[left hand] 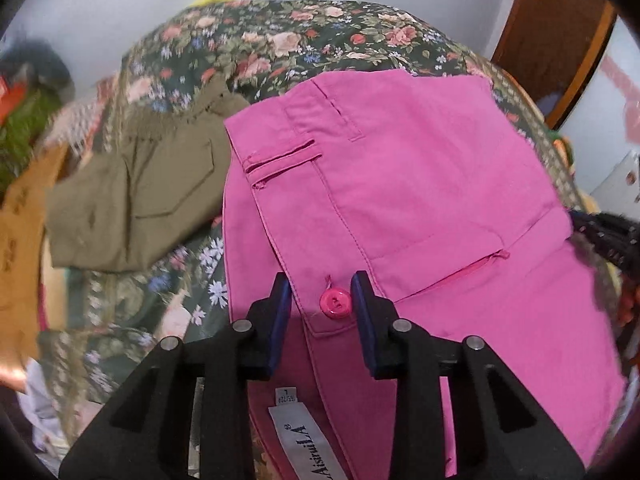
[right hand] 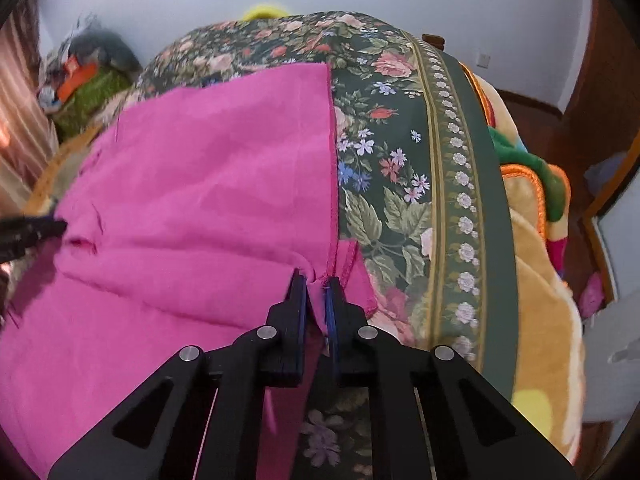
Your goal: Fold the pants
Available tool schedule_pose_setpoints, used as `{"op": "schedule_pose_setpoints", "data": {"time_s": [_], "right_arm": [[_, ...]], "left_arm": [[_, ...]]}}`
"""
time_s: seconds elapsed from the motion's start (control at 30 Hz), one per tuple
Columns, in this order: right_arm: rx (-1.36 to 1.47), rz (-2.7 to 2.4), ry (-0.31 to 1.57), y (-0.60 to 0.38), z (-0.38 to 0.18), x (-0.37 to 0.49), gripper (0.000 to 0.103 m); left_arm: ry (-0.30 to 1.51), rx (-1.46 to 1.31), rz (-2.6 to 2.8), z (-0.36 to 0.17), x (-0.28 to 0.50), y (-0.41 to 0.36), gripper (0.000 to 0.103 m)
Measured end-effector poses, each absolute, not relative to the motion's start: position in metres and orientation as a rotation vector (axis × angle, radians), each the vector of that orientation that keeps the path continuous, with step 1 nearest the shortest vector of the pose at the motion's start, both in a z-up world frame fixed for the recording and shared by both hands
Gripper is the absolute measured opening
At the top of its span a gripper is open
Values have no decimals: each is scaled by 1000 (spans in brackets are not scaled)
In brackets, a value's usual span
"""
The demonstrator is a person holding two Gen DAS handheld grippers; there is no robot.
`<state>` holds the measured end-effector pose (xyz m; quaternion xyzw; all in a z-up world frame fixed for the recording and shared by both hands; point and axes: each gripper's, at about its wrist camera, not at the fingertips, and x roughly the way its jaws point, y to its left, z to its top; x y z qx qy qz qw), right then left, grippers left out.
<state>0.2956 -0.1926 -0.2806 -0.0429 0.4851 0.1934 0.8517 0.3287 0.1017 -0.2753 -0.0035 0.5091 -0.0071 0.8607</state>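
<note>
Pink pants (left hand: 400,184) lie on a floral bedspread (left hand: 280,44). In the left wrist view my left gripper (left hand: 322,296) is open, its jaws on either side of the waistband tab and its pink button (left hand: 335,303); a white label (left hand: 296,440) shows below. In the right wrist view the pink pants (right hand: 200,200) spread to the left. My right gripper (right hand: 317,286) is shut on a pinch of their right-hand seam edge near the crotch. The other gripper's tip (right hand: 32,228) shows at the far left.
Folded olive pants (left hand: 136,200) lie left of the pink ones. The bedspread's green flowered border (right hand: 464,200) runs down the right, with an orange and yellow blanket (right hand: 536,240) past it. A wooden door frame (left hand: 560,40) stands at the back right. Clutter is piled at the far left.
</note>
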Motion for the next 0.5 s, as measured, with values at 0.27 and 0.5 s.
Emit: {"op": "schedule_pose_setpoints", "data": {"time_s": [0.27, 0.5], "right_arm": [[-99, 391, 1087, -196, -276, 297, 8], [-87, 374, 994, -205, -228, 294, 32]], "left_arm": [[1086, -44, -20, -274, 326, 111, 34], [997, 30, 19, -235, 324, 125, 43]]}}
